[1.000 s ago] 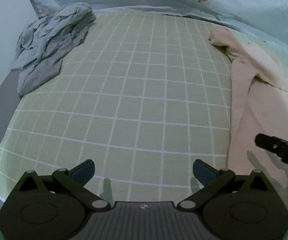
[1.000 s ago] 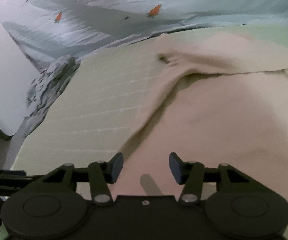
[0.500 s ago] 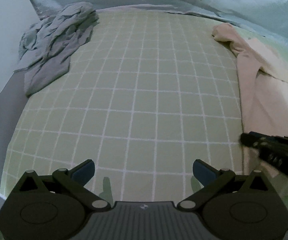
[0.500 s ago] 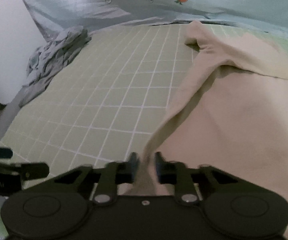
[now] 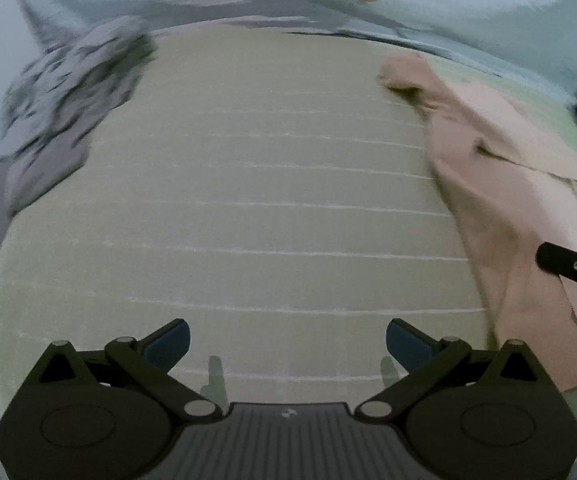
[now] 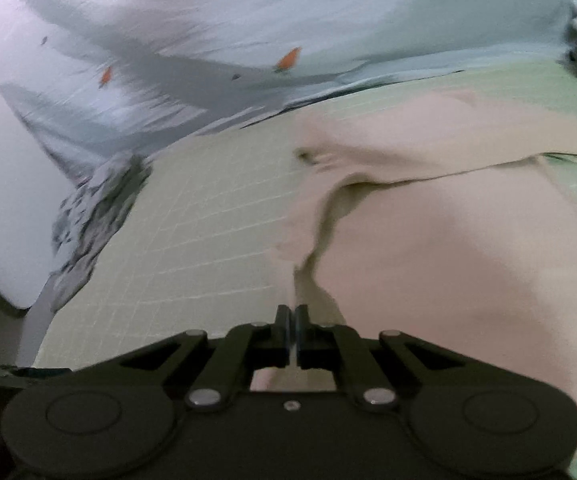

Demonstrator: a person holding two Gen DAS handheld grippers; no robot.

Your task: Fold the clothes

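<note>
Right gripper [image 6: 292,316] jaws clamped on pink garment [image 6: 448,248] edge. Left gripper [image 5: 287,340] jaws apart, empty, over checked sheet [image 5: 268,200]. Grey garment [image 5: 68,120] at 10 o'clock.

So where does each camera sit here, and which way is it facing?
Left wrist: on the left gripper, jaws open, looking down across the green checked sheet; right gripper's tip at the right edge.
Right wrist: on the right gripper, shut on the pink garment edge, facing the blue bedding.
Shared: sheet, pink garment, grey garment, carrot-print bedding.
</note>
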